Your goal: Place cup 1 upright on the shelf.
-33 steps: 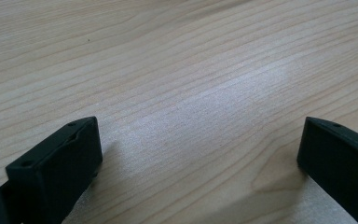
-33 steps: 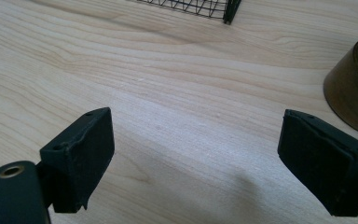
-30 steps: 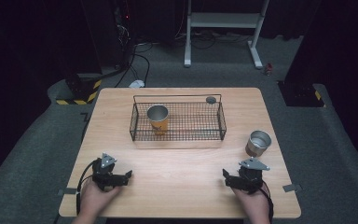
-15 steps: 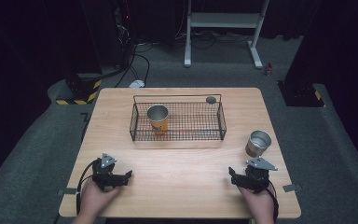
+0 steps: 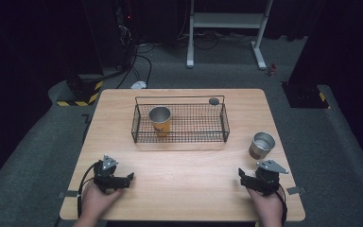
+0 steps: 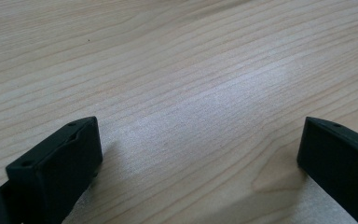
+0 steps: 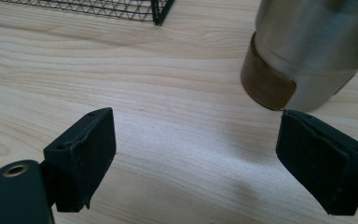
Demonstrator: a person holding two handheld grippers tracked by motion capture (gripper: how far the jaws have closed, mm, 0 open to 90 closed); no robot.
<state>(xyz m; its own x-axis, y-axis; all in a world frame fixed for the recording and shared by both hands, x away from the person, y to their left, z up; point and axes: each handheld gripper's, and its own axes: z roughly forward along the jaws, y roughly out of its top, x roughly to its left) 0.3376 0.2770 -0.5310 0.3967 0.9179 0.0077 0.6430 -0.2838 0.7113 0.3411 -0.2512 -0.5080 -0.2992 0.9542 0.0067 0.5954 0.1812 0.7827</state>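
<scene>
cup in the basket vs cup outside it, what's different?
The cup in the wire basket wears an orange band round its lower body; the cup outside wears a brown one. The first stands inside the wire basket, left of its middle; the second stands on the bare table, right of the basket and just ahead of the right gripper. Shared: both are metal, upright, open at the top and ungripped.

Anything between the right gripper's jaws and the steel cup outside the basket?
No, just bare wood. In the right gripper view the right gripper stands open and the steel cup sits just past its right jaw, with table between.
</scene>
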